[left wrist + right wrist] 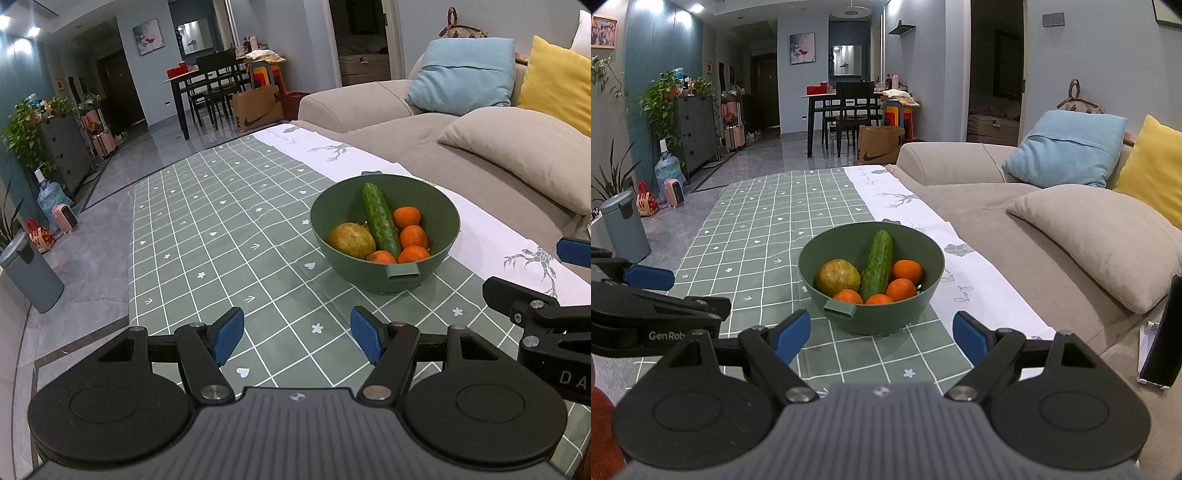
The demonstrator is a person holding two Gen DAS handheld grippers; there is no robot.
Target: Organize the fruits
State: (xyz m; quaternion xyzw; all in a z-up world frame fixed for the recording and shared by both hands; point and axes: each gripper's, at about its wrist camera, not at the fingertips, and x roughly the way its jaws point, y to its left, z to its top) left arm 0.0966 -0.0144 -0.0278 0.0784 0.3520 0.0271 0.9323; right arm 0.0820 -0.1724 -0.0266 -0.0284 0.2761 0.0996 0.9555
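Observation:
A green bowl (369, 269) stands on the green checked tablecloth (221, 236). It holds a cucumber (380, 219), a yellow-green round fruit (351, 240) and several oranges (413, 236). My left gripper (297, 334) is open and empty, low over the cloth, short of the bowl and to its left. In the right wrist view the bowl (886, 321) with the cucumber (877, 264) sits just ahead of my right gripper (881, 338), which is open and empty. The right gripper also shows at the right edge of the left wrist view (546, 280).
A beige sofa (1015, 206) with blue (1067, 147), yellow and beige cushions runs along the table's right side. A white printed cloth strip (369, 158) lies along that edge. A phone on a stand (1160, 336) sits at the right. A bin (624, 225) stands on the floor to the left.

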